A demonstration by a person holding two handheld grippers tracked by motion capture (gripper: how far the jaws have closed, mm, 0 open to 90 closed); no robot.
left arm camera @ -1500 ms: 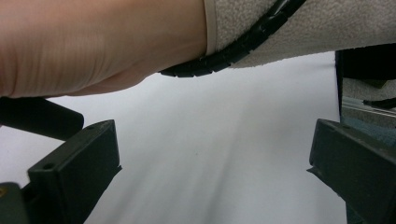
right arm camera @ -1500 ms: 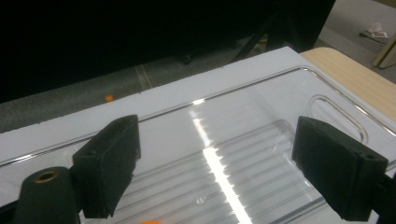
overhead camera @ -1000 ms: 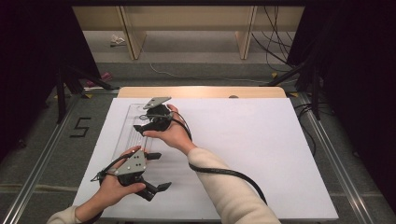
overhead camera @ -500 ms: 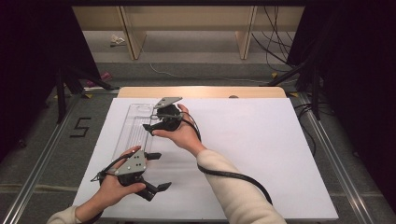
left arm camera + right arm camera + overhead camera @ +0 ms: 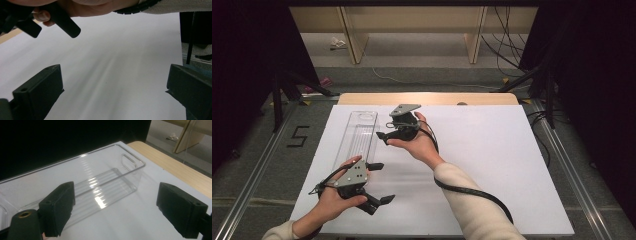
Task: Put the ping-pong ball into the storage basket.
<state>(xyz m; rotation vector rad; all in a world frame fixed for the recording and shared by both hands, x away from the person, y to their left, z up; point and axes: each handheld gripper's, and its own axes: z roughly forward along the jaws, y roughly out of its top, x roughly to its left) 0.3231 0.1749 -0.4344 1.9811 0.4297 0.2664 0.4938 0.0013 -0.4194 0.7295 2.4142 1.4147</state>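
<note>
I have the right claw (image 5: 384, 135) spread wide with nothing between its jaws and nothing touching them; it hangs just beside the far right edge of the clear plastic bin (image 5: 357, 137). In the right gripper view the bin (image 5: 100, 187) lies ahead and to the left of the jaws, empty, its ribbed floor catching glare, its handle cutout at the far end near the wooden table (image 5: 172, 167) edge. My left claw (image 5: 379, 182) is also wide open and empty, held low near the front of the white sheet (image 5: 492, 160), just past the bin's near end. In the left gripper view I see only the sheet (image 5: 120, 65) between its jaws, with the right claw (image 5: 51, 26) above.
</note>
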